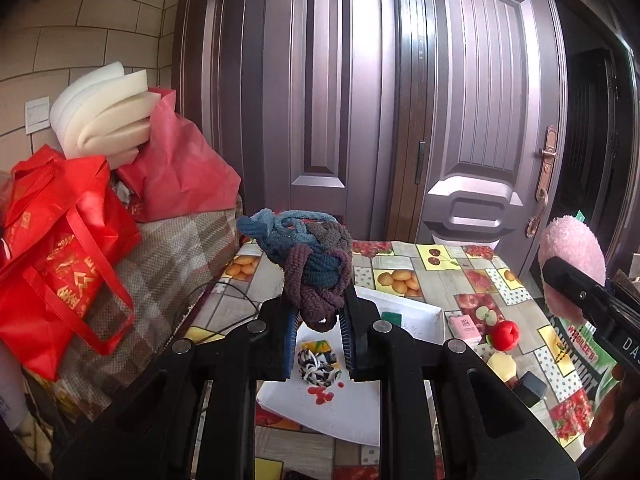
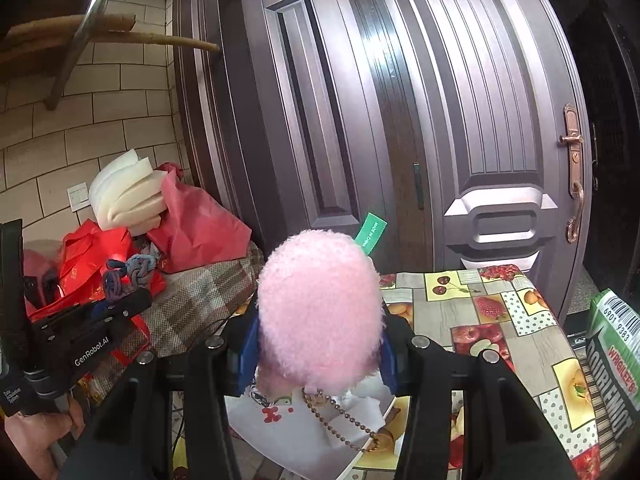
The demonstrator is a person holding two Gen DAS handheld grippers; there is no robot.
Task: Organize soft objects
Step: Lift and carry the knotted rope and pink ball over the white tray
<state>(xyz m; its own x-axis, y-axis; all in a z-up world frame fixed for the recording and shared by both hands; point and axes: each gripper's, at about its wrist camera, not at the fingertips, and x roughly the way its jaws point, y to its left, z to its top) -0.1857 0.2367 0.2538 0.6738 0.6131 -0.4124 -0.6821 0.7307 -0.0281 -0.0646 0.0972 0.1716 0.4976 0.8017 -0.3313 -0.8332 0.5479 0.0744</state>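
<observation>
My left gripper (image 1: 318, 322) is shut on a knotted bundle of blue, brown and maroon fabric hair ties (image 1: 308, 260) and holds it above a white tray (image 1: 360, 408). A black-and-white scrunchie (image 1: 316, 364) lies on that tray. My right gripper (image 2: 316, 350) is shut on a fluffy pink plush ball (image 2: 318, 308) with a green tag (image 2: 372, 234) and a bead chain (image 2: 340, 420). The pink ball also shows at the right edge of the left wrist view (image 1: 570, 256). The hair tie bundle shows at the left of the right wrist view (image 2: 128, 276).
The table has a fruit-print cloth (image 1: 440, 276). On it lie a red ball (image 1: 505, 334), a small pink box (image 1: 464, 326) and a green gum box (image 2: 612, 344). Red bags (image 1: 60, 264) with white foam pads (image 1: 108, 116) are piled at left. A purple door (image 1: 460, 100) stands behind.
</observation>
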